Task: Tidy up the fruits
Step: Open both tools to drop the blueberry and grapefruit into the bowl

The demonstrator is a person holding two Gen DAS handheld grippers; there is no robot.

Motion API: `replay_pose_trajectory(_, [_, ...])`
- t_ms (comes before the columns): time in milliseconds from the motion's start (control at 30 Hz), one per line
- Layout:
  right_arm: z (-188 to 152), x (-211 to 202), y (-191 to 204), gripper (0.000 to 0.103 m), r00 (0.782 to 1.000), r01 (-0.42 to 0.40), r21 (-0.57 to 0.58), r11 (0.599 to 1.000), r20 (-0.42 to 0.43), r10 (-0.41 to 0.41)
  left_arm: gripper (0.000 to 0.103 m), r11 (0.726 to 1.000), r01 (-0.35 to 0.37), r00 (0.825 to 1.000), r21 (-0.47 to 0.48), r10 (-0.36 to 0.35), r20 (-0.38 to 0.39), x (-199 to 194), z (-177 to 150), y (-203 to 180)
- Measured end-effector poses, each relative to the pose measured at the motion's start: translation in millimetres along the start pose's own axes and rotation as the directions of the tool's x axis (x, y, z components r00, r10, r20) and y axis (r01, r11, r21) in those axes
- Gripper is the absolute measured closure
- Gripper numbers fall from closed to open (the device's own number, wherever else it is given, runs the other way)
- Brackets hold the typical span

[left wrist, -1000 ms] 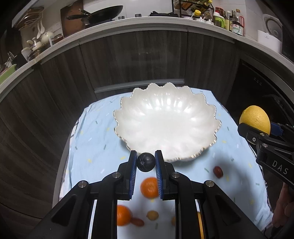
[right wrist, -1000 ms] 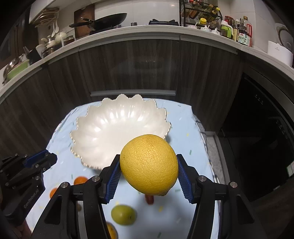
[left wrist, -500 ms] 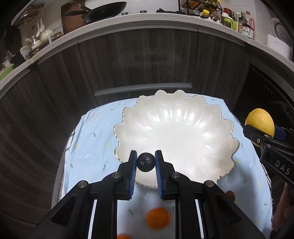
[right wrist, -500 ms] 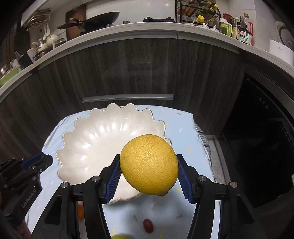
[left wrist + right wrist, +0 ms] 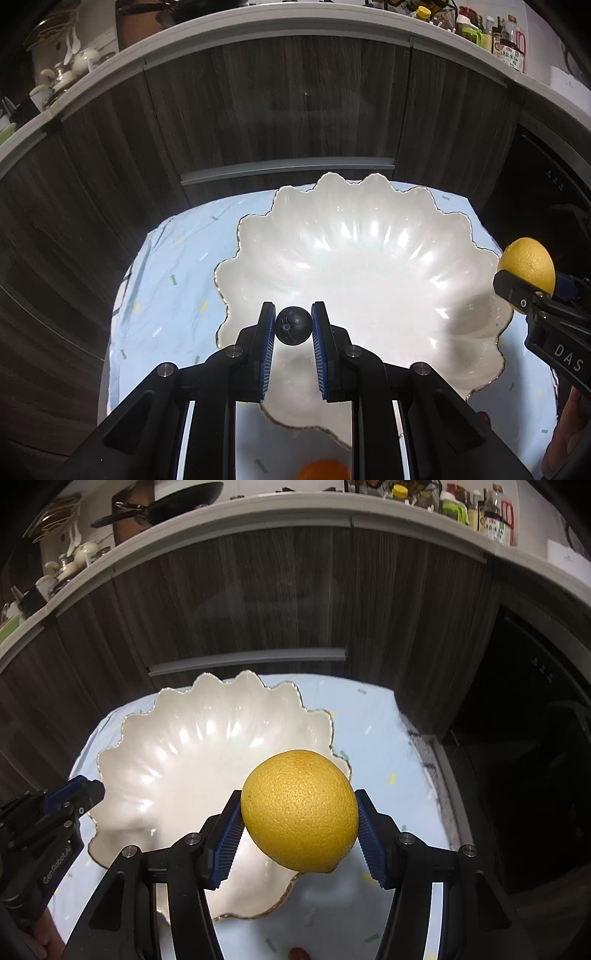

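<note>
A white scalloped bowl (image 5: 369, 258) with a gold rim sits empty on a light blue cloth (image 5: 166, 288); it also shows in the right wrist view (image 5: 177, 753). My left gripper (image 5: 293, 325) is shut on a small black round fruit (image 5: 293, 325), held over the bowl's near left rim. My right gripper (image 5: 300, 823) is shut on a large yellow citrus fruit (image 5: 300, 816), held over the bowl's right rim. That fruit also shows in the left wrist view (image 5: 526, 266) at the right edge.
An orange (image 5: 323, 470) lies on the cloth near the bottom edge, behind my left gripper. A small red fruit (image 5: 297, 953) lies on the cloth below my right gripper. Dark wooden cabinet fronts (image 5: 277, 110) stand just beyond the table.
Both grippers have moved forward with their fruits, from short of the bowl to over its near rim. The loose fruits on the cloth have slid down out of view.
</note>
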State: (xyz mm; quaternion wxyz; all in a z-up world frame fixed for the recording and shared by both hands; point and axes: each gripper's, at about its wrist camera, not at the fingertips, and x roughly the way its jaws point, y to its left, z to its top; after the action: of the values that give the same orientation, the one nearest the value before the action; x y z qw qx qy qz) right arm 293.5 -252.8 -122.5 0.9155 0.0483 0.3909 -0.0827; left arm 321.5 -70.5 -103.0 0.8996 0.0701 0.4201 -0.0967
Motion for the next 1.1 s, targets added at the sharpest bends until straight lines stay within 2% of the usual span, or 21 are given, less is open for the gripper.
replay_pose_trajectory(333, [-2,20,1,0.044,0.999,0.0,-0.002,1.0,-0.054,-0.001,0.082,1.0,0.014,0.998,-0.016,-0.015,-0.057,18,-4,1])
replay_pose_trajectory(400, [-3,23,1,0.044,0.998,-0.005,-0.002,1.0,-0.065,0.005,0.074,1.0,0.013,0.998,-0.02,-0.014,-0.065,19,-5,2])
replay_pose_trajectory(467, [-4,23,1,0.043,0.998,-0.003,-0.007,1.0,-0.068,0.002,0.058,1.0,0.005,0.998,-0.019,-0.006,-0.061,17,-5,2])
replay_pose_trajectory(500, [-4,22,2,0.041,0.998,-0.002,-0.007,1.0,-0.061,0.002,0.056,1.0,0.0,0.998,-0.018,-0.001,-0.057,17,-6,3])
replay_pose_trajectory(600, [-2,13,5,0.027,1.0,0.027,-0.025,0.999,-0.013,-0.028,0.054,1.0,-0.005,0.998,-0.022,0.004,-0.061,15,-6,4])
replay_pose_trajectory(667, [0,8,9,0.024,0.999,0.043,-0.038,0.998,0.007,-0.042,0.049,1.0,-0.012,0.998,-0.029,0.01,-0.063,14,-7,7])
replay_pose_trajectory(767, [2,3,13,0.023,0.998,0.054,-0.053,0.997,0.024,-0.053,0.041,0.999,-0.023,0.998,-0.036,0.021,-0.054,9,-8,10])
replay_pose_trajectory(933, [1,-6,17,0.022,0.998,0.056,-0.058,0.997,0.037,-0.054,0.036,0.999,-0.043,0.998,-0.033,0.042,-0.039,-1,-8,13])
replay_pose_trajectory(1100, [-3,-17,17,0.022,0.997,0.063,-0.056,0.996,0.05,-0.06,0.036,0.998,-0.046,0.998,-0.033,0.045,-0.031,-11,-10,15])
